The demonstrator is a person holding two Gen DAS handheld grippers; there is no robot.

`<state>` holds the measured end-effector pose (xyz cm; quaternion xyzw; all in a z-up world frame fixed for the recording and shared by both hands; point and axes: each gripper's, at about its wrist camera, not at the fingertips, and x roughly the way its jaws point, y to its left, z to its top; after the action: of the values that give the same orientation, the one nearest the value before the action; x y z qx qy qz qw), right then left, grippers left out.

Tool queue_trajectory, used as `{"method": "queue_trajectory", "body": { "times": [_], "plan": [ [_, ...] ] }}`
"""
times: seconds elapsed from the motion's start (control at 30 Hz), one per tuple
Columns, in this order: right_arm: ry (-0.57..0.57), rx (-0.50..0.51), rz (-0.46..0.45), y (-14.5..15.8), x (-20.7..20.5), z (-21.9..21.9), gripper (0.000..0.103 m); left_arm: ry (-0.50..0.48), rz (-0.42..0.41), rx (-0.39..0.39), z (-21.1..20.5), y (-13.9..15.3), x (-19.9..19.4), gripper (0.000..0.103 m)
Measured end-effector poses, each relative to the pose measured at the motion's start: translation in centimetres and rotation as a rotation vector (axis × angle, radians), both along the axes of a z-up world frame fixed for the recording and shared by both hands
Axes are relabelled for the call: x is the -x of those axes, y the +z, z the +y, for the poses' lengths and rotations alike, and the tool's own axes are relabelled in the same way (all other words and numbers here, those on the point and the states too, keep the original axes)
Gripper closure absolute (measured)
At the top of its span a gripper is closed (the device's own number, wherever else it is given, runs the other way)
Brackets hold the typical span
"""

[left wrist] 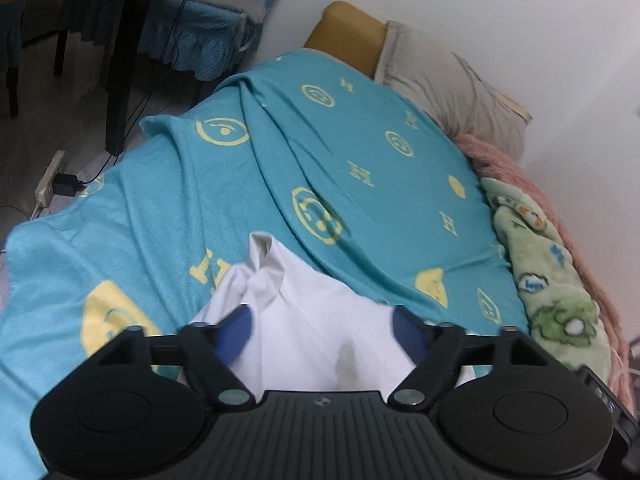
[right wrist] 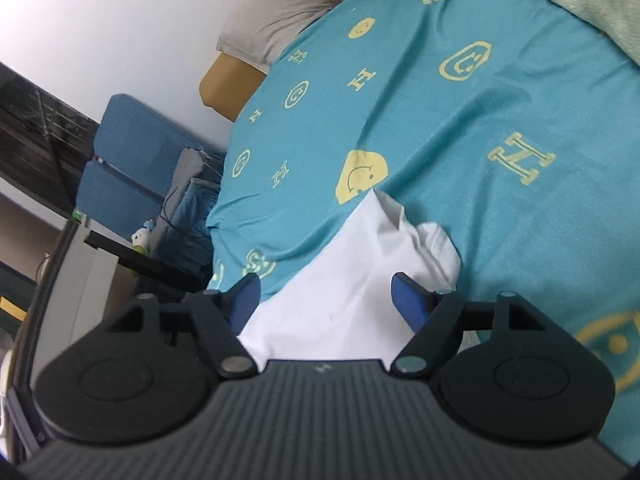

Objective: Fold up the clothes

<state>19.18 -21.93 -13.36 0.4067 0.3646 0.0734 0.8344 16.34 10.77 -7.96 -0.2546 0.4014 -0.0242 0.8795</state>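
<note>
White shirt (left wrist: 312, 320) on bed (left wrist: 360, 152) looks light, limp, slip-prone — pinch hems or corners; left gripper (left wrist: 324, 330) and right gripper (right wrist: 326, 300) both spread wide, gripping nothing.

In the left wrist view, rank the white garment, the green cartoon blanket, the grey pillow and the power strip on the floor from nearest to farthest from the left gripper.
1. White garment: directly between the fingers of the left gripper.
2. Green cartoon blanket: to the right, along the bed's edge.
3. Power strip: far left, on the floor.
4. Grey pillow: upper right, at the head of the bed.
</note>
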Motion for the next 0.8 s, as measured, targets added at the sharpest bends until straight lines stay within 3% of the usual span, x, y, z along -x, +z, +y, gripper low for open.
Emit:
{"method": "queue_trajectory", "body": {
  "times": [0.07, 0.17, 0.27, 0.47, 0.7, 0.8],
  "plan": [
    [-0.010, -0.012, 0.012, 0.4, 1.1, -0.1, 0.028, -0.023, 0.009, 0.040, 0.2, 0.7, 1.8, 0.019],
    [-0.023, -0.037, 0.046, 0.8, 3.3, -0.4, 0.028, -0.039, 0.059, 0.146, 0.7, 0.9, 4.9, 0.007],
    [-0.028, -0.068, 0.090, 1.2, 5.6, -0.6, 0.028, -0.045, 0.128, 0.257, 1.3, 0.0, 7.0, 0.007],
    [-0.020, -0.179, 0.155, 0.7, 9.3, -0.1, 0.028, -0.020, 0.262, 0.376, 2.4, -3.0, 8.6, 0.006],
    [0.017, -0.370, 0.276, -2.7, 11.2, 1.7, 0.028, 0.093, 0.356, 0.462, 3.7, -6.9, 7.3, 0.006],
    [-0.011, -0.511, 0.344, -5.7, 10.6, 1.9, 0.028, 0.196, 0.383, 0.576, 5.0, -9.2, 6.5, 0.008]
  ]
}}
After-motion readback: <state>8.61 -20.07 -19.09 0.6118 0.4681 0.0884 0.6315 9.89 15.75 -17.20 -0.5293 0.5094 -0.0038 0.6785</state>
